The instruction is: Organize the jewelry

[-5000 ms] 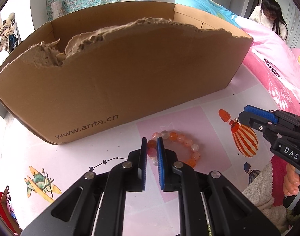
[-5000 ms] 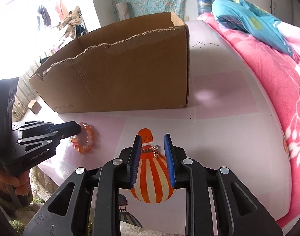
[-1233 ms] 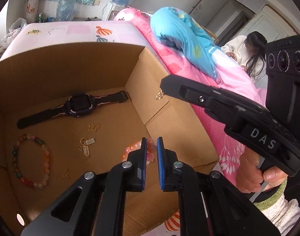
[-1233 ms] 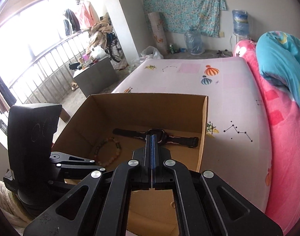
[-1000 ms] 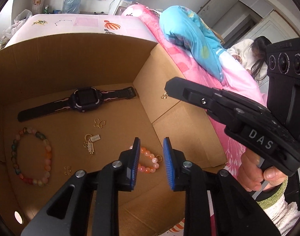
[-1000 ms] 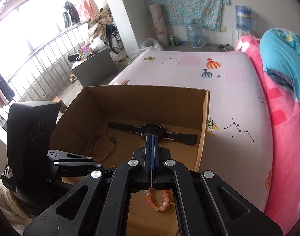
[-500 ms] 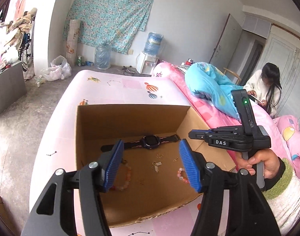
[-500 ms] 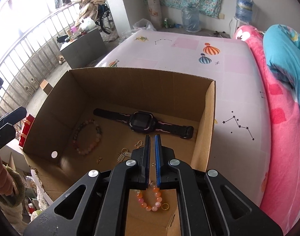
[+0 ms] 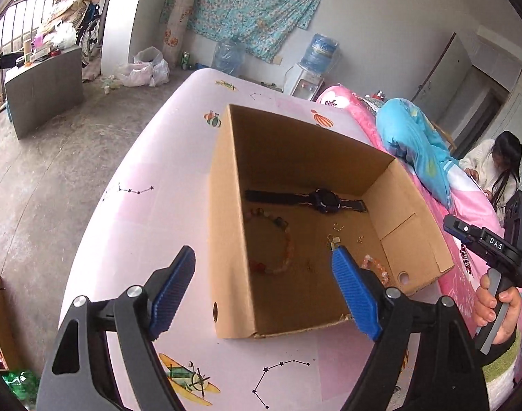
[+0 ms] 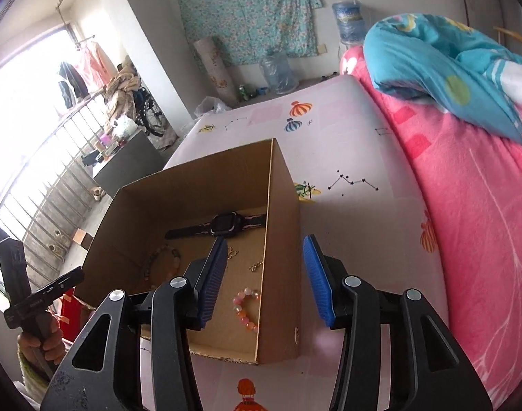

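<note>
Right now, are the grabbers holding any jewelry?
No. The left gripper and right gripper are both open and empty, their jaws having just been opening. The jewelry lies in the box.

Cardboard box (image 9: 226, 239): matt brown corrugated board, near edge torn and ragged. Left gripper (image 9: 264, 294): black matt plastic arms, blue ribbed pads, shiny metal pivot screws. Orange bracelet (image 10: 244, 308): glossy translucent beads. Watch (image 10: 225, 225): glossy dark face, matt strap. Bed sheet (image 9: 148, 212): smooth pink printed cloth.
</note>
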`<state>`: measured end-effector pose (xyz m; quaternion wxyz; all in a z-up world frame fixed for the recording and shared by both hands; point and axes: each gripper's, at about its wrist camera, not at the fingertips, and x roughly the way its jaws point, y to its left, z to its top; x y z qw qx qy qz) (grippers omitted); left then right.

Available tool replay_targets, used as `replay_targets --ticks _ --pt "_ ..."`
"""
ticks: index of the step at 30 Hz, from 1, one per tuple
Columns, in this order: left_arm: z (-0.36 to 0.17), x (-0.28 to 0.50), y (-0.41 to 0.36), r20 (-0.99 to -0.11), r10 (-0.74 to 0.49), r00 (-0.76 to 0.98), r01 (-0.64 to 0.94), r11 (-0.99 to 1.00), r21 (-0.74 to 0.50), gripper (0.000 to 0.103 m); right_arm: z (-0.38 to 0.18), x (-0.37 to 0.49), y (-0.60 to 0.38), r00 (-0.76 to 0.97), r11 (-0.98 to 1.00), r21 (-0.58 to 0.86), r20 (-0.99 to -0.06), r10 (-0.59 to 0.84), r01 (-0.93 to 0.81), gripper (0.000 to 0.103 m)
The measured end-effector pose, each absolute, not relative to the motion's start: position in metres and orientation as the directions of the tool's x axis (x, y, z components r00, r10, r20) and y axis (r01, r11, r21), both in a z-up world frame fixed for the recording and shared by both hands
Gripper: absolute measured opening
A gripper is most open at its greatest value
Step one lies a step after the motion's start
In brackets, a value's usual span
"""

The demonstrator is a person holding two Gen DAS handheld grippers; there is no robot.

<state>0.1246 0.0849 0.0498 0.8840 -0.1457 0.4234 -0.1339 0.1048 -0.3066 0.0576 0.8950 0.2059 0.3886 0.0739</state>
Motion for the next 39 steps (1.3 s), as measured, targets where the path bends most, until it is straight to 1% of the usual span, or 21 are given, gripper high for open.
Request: replay_targets --ticks 4,5,7,13,19,30,39 --pt "0.035 0.131 0.081 -0.724 -0.417 0.550 0.105 0.894 -0.435 0.080 0.028 0.103 -0.299 0.611 0.839 0.544 -0.673 0.417 0.027 0.045" --pt "0.033 0.132 0.079 -0.725 -0.422 0.544 0.105 0.892 -0.440 0.080 0.027 0.101 -0.294 0.610 0.843 0.537 -0.676 0.412 0.026 0.043" --pt "0.030 0.133 0.077 -0.726 -0.436 0.532 0.110 0.886 -0.451 0.081 0.032 0.097 -0.284 0.615 0.861 0.508 -0.687 0.388 0.024 0.042" --pt "0.031 0.133 0.082 -0.731 -0.398 0.554 0.084 0.900 -0.427 0.082 0.025 0.080 -0.285 0.630 0.801 0.596 -0.642 0.437 0.052 0.041" --pt "0.034 0.122 0.070 -0.752 -0.375 0.542 0.108 0.919 -0.380 0.082 0.025 0.066 -0.285 0.651 0.813 0.577 -0.646 0.398 0.075 0.041" --pt "0.035 0.090 0.056 -0.747 -0.448 0.492 0.160 0.889 -0.428 0.082 0.032 0.036 -0.303 0.679 0.819 0.565 -0.640 0.359 0.100 0.042" --pt "0.032 0.083 0.053 -0.752 -0.430 0.500 0.167 0.899 -0.404 0.083 0.026 0.031 -0.307 0.683 0.806 0.583 -0.629 0.371 0.099 0.042"
